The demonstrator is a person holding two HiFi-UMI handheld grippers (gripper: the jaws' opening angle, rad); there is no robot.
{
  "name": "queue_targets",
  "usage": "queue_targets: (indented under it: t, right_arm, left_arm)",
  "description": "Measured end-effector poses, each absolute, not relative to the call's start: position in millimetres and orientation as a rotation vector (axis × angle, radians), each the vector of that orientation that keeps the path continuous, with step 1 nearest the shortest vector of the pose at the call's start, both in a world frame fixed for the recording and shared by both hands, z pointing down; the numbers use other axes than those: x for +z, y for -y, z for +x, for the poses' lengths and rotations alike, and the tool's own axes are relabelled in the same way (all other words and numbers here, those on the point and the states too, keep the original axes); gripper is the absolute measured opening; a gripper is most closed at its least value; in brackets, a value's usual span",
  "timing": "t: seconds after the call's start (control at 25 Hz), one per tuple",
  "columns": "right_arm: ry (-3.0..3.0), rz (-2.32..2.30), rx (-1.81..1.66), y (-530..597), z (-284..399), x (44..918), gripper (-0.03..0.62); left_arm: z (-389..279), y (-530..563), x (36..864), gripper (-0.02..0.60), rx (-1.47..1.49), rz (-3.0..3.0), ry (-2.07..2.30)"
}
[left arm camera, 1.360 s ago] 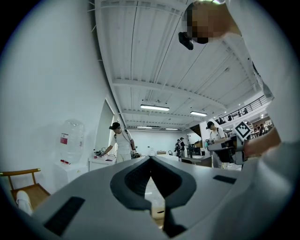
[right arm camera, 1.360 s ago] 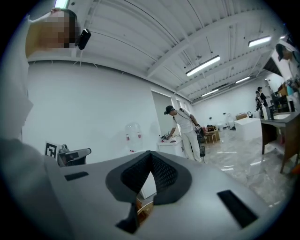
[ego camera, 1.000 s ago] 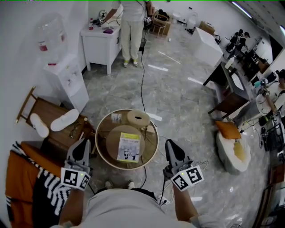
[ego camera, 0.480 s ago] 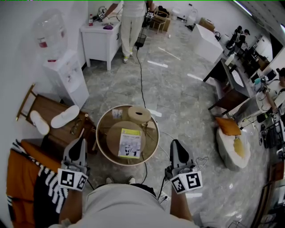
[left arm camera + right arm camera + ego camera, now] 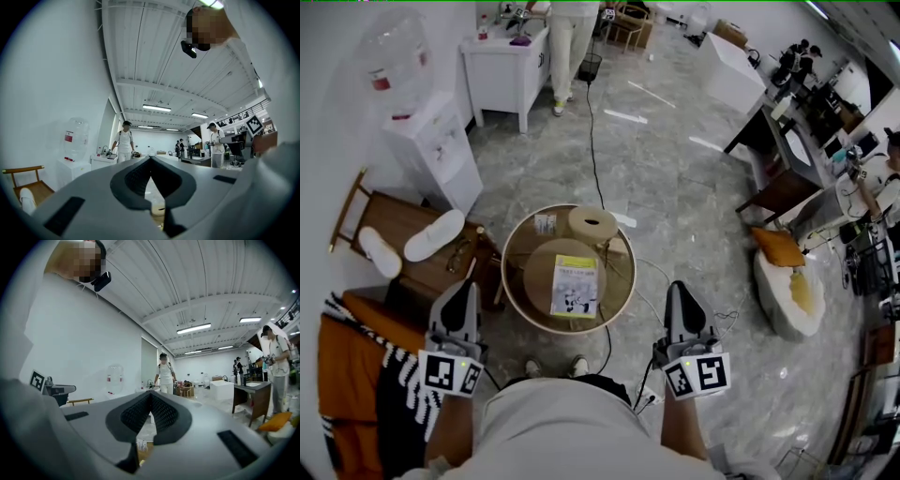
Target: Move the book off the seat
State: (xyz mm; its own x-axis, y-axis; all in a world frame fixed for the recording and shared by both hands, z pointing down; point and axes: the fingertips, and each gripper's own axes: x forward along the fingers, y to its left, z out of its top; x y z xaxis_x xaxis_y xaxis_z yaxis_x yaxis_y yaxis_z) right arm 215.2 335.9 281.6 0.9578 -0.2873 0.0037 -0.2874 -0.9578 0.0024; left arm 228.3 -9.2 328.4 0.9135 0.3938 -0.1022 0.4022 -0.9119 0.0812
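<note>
Head view gives me a round wooden seat [image 5: 539,281] set within a wider round rim [image 5: 505,274]. The book [image 5: 574,286] lies flat at the seat's middle: a thin paperback with a yellow-green band on top and white below with dark drawings. My left gripper [image 5: 467,289] and right gripper [image 5: 679,289] hover on either side, nearer me, both clenched on nothing and clear of the book.

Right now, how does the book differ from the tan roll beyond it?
The book is flat and rectangular with a yellow-and-white cover; the roll is round, plain tan, with a centre hole. The book lies on the round seat, nearer the camera; the roll sits just past the seat's far edge. Both lie untouched.
</note>
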Motion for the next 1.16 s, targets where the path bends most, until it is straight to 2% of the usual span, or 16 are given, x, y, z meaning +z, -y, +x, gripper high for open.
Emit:
queue_targets:
  t: [1.16]
  right_arm:
    - [0.386,3.049,0.041,-289.6,185.6,295.4,0.021]
  left_arm:
    - [211.8,40.3,346.1,0.017,-0.115,2.954,-0.706]
